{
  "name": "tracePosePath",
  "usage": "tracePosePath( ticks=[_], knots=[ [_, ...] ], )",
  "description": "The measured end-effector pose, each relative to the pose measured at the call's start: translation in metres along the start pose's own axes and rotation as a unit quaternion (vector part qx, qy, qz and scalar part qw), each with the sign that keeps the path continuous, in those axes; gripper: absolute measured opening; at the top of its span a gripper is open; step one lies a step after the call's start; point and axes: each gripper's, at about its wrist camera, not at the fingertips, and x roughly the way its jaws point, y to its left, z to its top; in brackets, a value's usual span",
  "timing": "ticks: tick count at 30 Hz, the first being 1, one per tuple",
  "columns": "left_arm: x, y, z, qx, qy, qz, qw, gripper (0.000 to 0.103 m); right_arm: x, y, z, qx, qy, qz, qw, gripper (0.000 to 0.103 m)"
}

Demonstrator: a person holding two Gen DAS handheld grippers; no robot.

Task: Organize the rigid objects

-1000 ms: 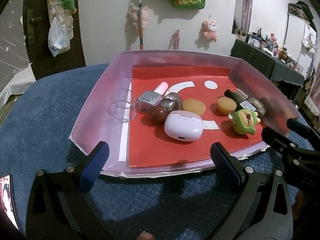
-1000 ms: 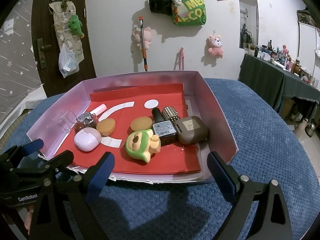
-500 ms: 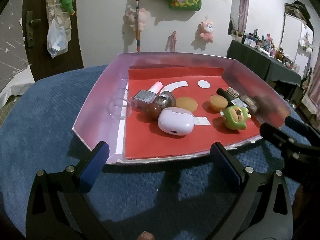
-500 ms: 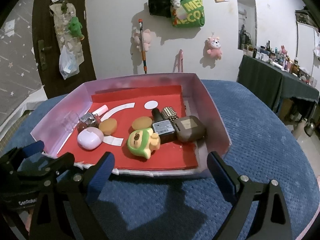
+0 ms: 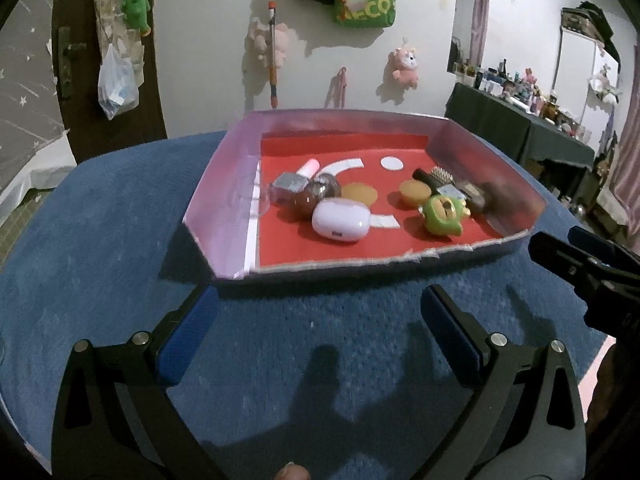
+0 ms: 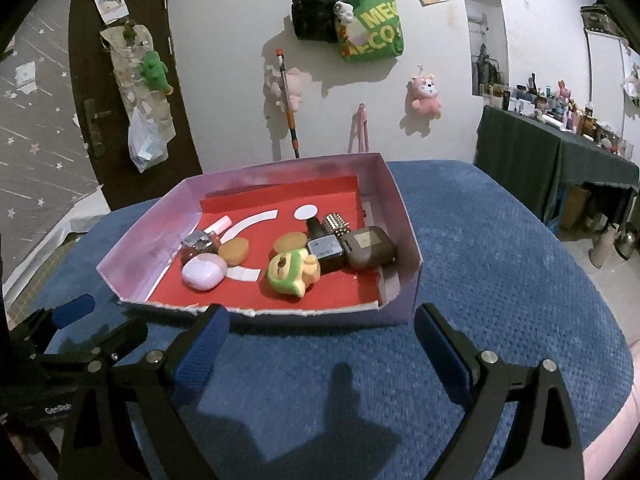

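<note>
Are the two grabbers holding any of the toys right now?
No. The left hand-held gripper and the right hand-held gripper are both open and empty, over the blue cloth in front of the pink box.

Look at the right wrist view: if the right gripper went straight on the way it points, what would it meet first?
Probably the low torn front edge of the pink tray, just ahead of the open right gripper; beyond it lies the green toy. Depth is uncertain; it might touch the blue cover first.

Blue textured bed cover (image 6: 500, 280) carries 1 pink open box (image 6: 404, 216).
</note>
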Motion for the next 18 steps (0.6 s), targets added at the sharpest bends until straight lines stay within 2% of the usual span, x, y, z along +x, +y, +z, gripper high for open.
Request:
tracePosePath(
  ticks=[10,18],
  knots=[
    [0.006,0.003,-0.027,-0.018,0.037,-0.018,0.9990,0.103,0.001,-0.001,-0.025,0.000,0.040,0.012,0.999,0.097],
    [0.012,0.004,-0.034,-0.023,0.049,-0.013,0.9985,0.103,0.014,-0.002,-0.040,-0.001,0.061,0.007,0.998,0.097]
  ],
)
